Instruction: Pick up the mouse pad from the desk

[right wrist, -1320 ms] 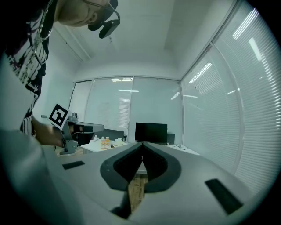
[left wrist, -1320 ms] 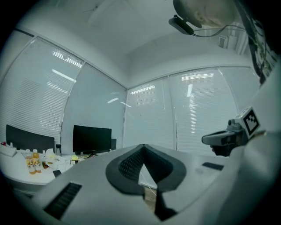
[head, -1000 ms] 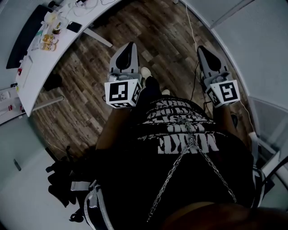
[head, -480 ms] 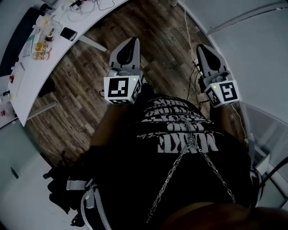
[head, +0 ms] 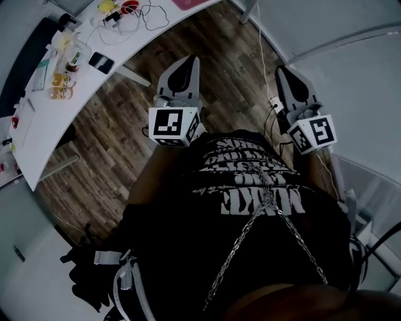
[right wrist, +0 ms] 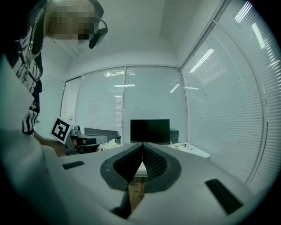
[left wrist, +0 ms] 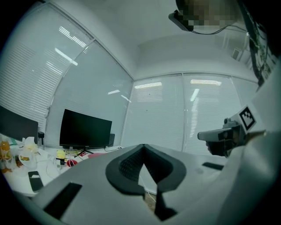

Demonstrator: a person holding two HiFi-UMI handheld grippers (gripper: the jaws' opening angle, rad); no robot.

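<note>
A pink flat pad (head: 188, 3) lies on the white desk (head: 37, 119) at the head view's top edge, only partly in frame; the left gripper view shows the same pink pad (left wrist: 97, 154) low on the desk, below a black monitor (left wrist: 85, 129). My left gripper (head: 188, 63) is held level over the wooden floor, short of the desk, shut and empty. My right gripper (head: 283, 70) hangs to its right, also shut with nothing in it. Each gripper view shows its own jaws closed: left gripper (left wrist: 143, 146), right gripper (right wrist: 142, 144).
The desk carries bottles (head: 59, 78), a black phone-like slab (head: 101, 62), a red item and tangled cables (head: 135, 12). A white cable (head: 262, 44) and a power strip (head: 274, 101) lie on the floor by the glass wall. A second monitor (right wrist: 149, 130) stands ahead.
The desk has slid nearer and more of its far end shows in the head view as the person walks toward it. Both grippers travel along, still shut.
</note>
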